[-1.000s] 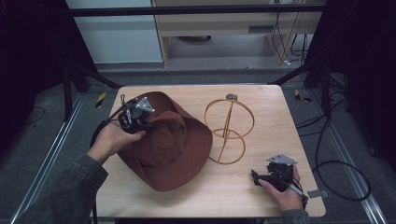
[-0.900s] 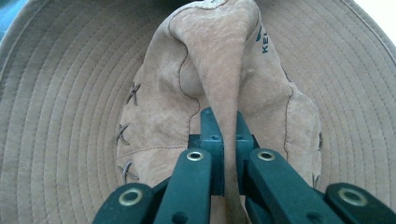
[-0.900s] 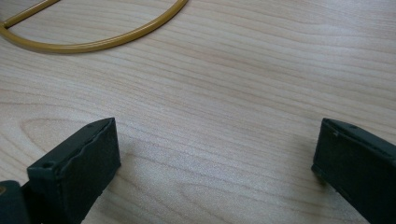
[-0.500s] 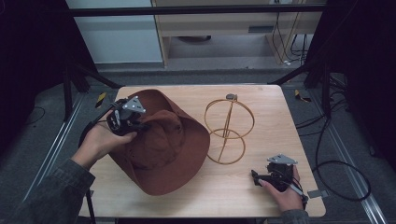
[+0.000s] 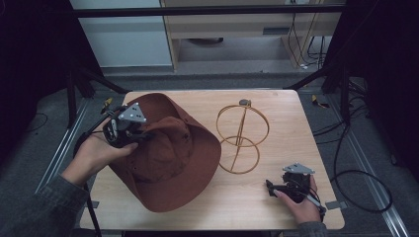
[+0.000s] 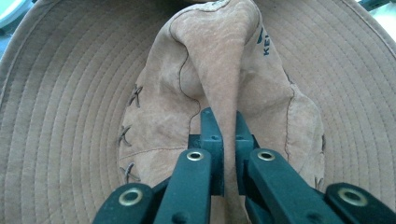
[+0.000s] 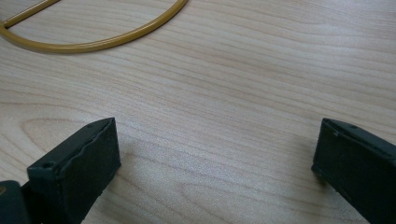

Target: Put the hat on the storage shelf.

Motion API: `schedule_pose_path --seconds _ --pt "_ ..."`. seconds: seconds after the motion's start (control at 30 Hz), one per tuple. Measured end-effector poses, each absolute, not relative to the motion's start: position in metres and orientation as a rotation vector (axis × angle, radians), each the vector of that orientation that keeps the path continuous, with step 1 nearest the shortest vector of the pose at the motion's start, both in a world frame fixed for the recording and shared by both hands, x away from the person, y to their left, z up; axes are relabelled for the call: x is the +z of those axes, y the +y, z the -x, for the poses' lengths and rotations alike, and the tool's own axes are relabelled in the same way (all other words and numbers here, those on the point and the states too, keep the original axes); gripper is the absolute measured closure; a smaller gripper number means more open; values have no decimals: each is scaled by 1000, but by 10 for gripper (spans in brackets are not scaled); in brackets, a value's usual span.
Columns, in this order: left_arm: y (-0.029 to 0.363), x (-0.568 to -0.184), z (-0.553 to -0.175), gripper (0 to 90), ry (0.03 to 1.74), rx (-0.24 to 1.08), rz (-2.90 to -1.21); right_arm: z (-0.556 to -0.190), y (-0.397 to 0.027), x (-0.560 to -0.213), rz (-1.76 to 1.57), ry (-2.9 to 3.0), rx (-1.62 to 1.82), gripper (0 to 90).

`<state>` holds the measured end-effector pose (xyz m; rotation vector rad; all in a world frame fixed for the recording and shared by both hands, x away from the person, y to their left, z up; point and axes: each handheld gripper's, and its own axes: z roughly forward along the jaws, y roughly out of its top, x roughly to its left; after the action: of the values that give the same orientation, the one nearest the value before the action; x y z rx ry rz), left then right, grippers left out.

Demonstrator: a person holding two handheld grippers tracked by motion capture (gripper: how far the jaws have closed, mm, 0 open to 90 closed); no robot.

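The left tool point(image 5: 129, 129) pinched a fold of the brown hat's point(image 5: 168, 153) crown at the left of the surface point(image 5: 276, 101). The right tool point(image 5: 284, 186) sat spread at the near right, beside the gold stand point(image 5: 240, 138).

Brown wide-brimmed hat point(image 5: 168, 163) and gold wire stand point(image 5: 241, 137) on the counter point(image 5: 291, 113).

The hat sits on the left half, suede crown point(image 6: 224, 93) pinched into a raised fold, stitched brim spread wide and hanging past the near-left edge, cross-stitches on the crown's side. The stand rises upright right of it, a round hoop over a ring base, just beside the brim.
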<state>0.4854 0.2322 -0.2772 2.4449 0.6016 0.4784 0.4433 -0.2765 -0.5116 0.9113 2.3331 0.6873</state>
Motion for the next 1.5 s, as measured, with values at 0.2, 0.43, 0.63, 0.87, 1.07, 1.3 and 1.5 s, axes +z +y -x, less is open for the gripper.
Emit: schedule_pose_path --seconds 0.2,0.43,0.63,0.87,1.07,1.3,1.5 --pt "235 -272 -474 887 594 508 -2429 -443 -277 -512 -911 2334 688 8" --pt "243 -264 -461 887 576 523 -2405 -443 -277 -512 -911 2334 687 8" --pt "245 -254 -453 886 551 539 -2391 -443 -277 -512 -911 2334 687 8" --pt "246 -247 -446 886 529 539 -2381 -443 -277 -512 -912 2333 688 7" --pt "243 -241 -441 886 502 535 -2381 -443 -276 -512 -912 2335 688 8" --pt "231 -234 -443 886 480 529 -2376 -443 -277 -512 -911 2334 689 7" --pt "216 -228 -451 886 457 530 -2385 -443 -277 -512 -911 2335 690 8"
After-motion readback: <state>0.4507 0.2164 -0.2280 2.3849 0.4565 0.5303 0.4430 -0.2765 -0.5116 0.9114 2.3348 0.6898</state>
